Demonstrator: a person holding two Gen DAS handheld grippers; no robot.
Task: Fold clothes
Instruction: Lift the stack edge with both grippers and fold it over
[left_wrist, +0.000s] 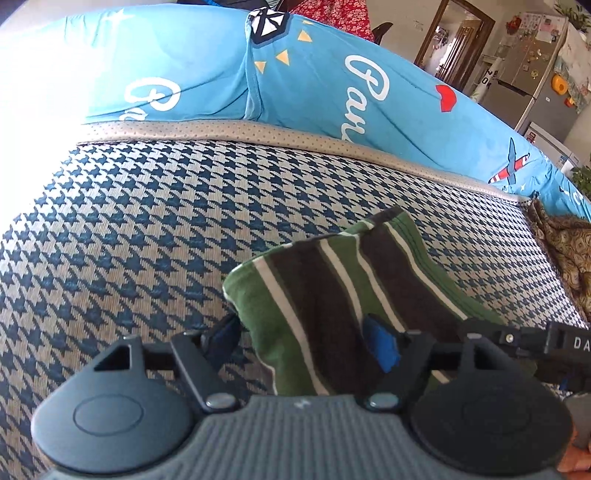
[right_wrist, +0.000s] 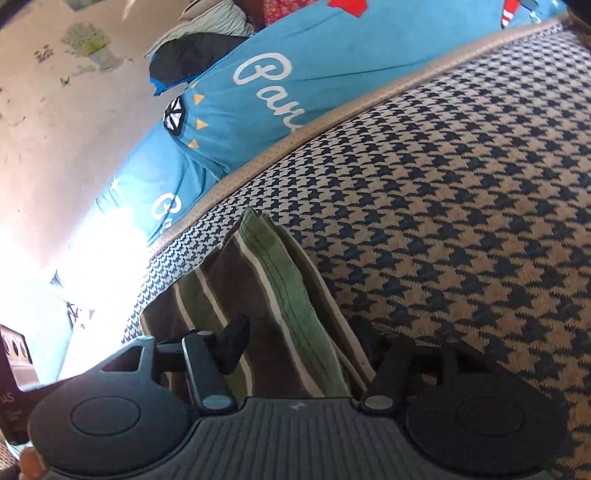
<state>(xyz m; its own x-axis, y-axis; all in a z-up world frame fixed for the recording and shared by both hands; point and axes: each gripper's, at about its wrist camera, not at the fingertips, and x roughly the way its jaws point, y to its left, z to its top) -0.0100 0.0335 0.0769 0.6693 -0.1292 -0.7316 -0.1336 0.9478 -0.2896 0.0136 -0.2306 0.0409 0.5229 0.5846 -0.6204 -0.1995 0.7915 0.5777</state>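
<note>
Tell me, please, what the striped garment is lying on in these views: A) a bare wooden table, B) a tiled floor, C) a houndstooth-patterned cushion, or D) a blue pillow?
C: the folded striped garment rests on the houndstooth cushion, whose dark-and-light pattern surrounds it in both wrist views, while the blue pillow sits behind, apart from it.

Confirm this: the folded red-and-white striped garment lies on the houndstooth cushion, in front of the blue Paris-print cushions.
Wrong colour. The folded garment is green and brown with thin white stripes, as the left wrist view shows. It does lie on the houndstooth cushion, in front of the blue Paris-print cushions.
</note>
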